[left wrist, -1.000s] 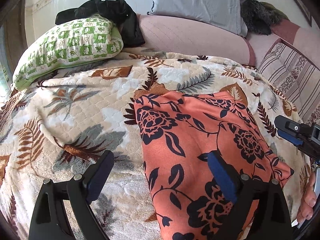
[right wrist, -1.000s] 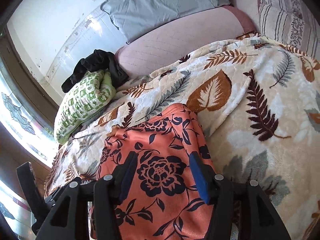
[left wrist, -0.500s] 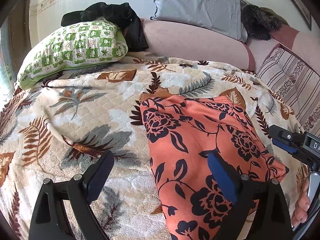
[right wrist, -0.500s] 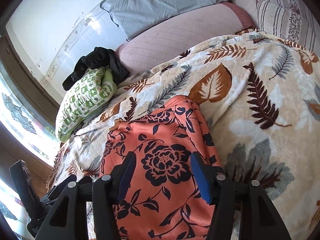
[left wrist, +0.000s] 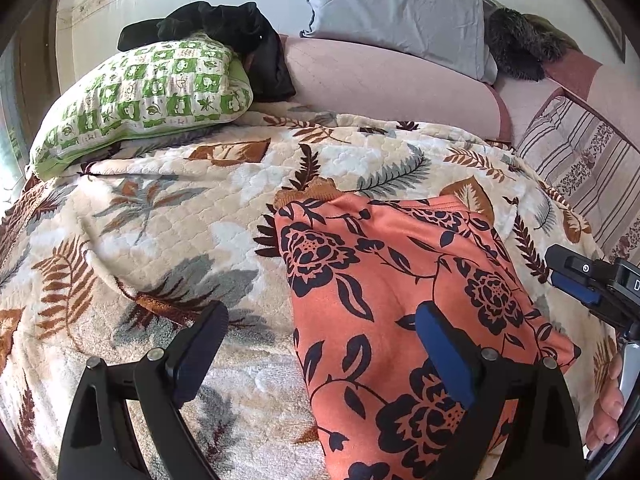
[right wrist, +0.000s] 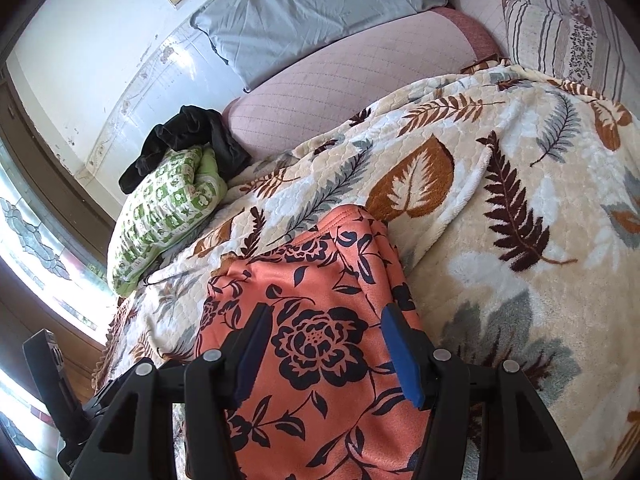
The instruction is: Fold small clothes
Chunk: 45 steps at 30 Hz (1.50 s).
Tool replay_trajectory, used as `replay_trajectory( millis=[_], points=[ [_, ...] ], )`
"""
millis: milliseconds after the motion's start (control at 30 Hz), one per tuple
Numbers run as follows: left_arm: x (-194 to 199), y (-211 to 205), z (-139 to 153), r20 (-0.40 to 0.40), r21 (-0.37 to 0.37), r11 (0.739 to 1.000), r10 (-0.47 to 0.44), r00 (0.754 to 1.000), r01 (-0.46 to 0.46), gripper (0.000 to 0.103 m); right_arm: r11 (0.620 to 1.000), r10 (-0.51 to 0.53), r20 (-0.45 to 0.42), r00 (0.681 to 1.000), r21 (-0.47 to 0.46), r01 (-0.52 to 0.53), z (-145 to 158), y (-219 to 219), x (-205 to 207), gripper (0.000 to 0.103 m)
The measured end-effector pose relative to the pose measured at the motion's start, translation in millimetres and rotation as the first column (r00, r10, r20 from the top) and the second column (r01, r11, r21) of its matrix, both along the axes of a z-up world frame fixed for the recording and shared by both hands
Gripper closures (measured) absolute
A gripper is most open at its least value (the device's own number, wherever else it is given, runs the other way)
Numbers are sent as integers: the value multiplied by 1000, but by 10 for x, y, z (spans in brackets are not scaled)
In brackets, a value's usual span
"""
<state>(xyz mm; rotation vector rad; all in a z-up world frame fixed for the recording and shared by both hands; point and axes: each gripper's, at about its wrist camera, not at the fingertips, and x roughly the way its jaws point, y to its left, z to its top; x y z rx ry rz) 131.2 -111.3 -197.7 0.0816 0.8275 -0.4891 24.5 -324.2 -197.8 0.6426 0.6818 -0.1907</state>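
An orange garment with a black flower print [left wrist: 400, 292] lies flat on the leaf-patterned blanket [left wrist: 160, 240]. My left gripper [left wrist: 320, 344] is open and empty, above the garment's left edge; its right finger is over the cloth, its left over the blanket. In the right wrist view the garment [right wrist: 316, 280] lies under my right gripper [right wrist: 324, 340], which is open and empty with both fingers over the cloth. The right gripper also shows at the right edge of the left wrist view [left wrist: 592, 284].
A green checked pillow [left wrist: 148, 96] with black clothing [left wrist: 224, 28] on it lies at the back left. A pink bolster [left wrist: 384, 84], a grey pillow [left wrist: 396, 12] and a striped cushion [left wrist: 580, 160] line the back and right. A window [right wrist: 32, 240] is at the left.
Both grippers have drawn back and risen slightly from the garment, so more of the bed shows. Both stay open. The garment has not moved.
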Motion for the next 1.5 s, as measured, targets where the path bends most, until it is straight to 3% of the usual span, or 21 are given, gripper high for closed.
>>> replay_trajectory(
  millis=[967, 1300, 1500],
  points=[
    [133, -135, -117, -24, 28, 999, -23, 999, 24, 8, 1000, 1, -25, 1000, 28, 0, -87, -141, 147, 39],
    [262, -106, -273, -161, -7, 997, -77, 984, 77, 8, 990, 2, -83, 997, 141, 9, -335, -359, 173, 35],
    [403, 13, -361, -308, -86, 986, -163, 937, 143, 8, 968, 79, -93, 993, 244, -54, -484, -478, 210, 29]
  ],
)
